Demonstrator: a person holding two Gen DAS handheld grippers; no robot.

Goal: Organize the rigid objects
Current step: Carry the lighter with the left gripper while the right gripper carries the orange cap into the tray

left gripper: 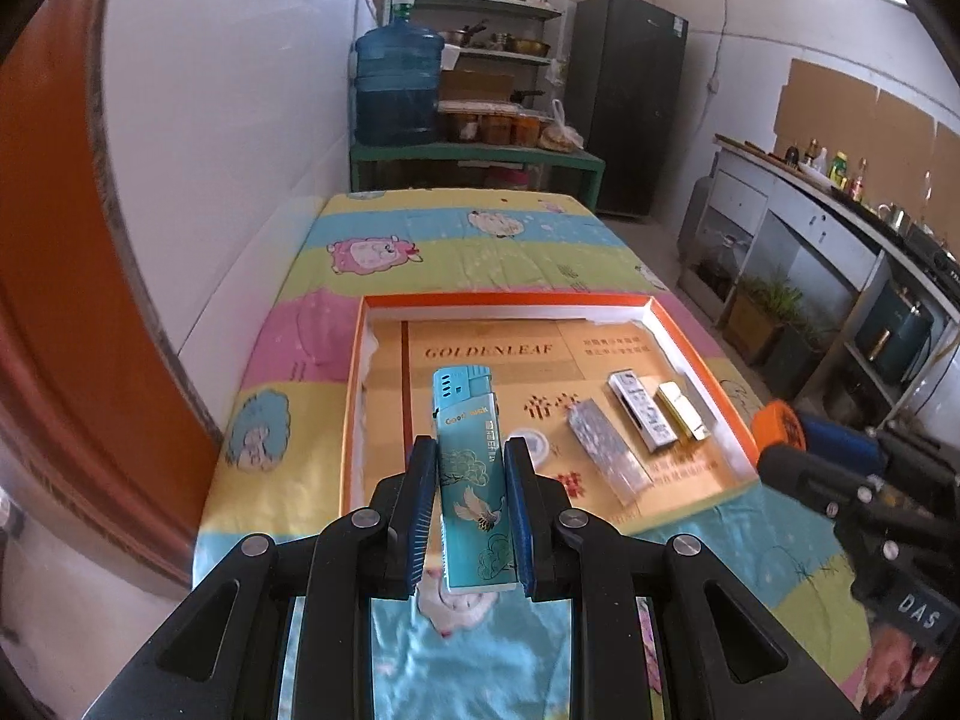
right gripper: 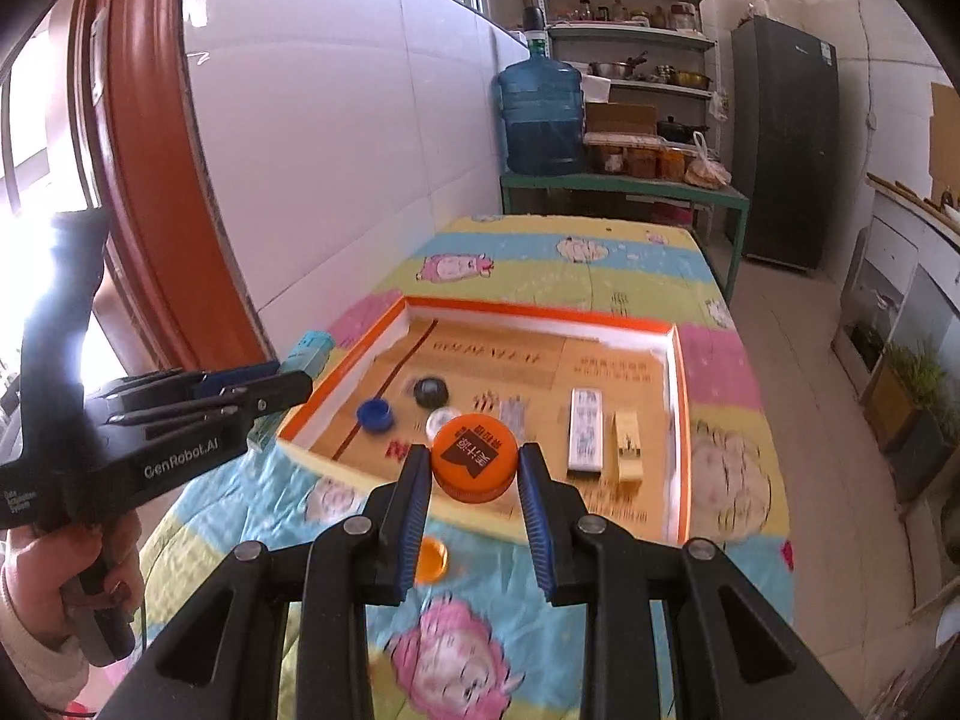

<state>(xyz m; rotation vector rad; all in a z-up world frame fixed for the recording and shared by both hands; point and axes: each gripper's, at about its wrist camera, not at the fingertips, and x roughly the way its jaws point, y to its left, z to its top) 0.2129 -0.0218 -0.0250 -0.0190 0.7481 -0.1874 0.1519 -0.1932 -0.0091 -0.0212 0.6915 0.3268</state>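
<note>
Left tongs (left gripper: 469, 468) clamp the teal lighter (left gripper: 474, 480), right tongs (right gripper: 474, 468) clamp the orange cap (right gripper: 475, 456); carry both level over the orange tray's (right gripper: 677, 420) near wall before releasing.

"GOLDENLEAF" printed on box (left gripper: 384, 354) floor liner, w/ Chinese text beside it, too small to read. Teal lighter (left gripper: 474, 480): "Good Luck" approx, partly blurred. Left gripper (right gripper: 294, 384) body: "GenRobot.AI". Right gripper (left gripper: 774, 420) housing: "DAS". Orange cap (right gripper: 475, 462): Chinese chars, upside down, unreadable.

right gripper (right gripper: 474, 468) | grips orange cap (right gripper: 474, 462) | above orange tray (right gripper: 540, 307)
</note>
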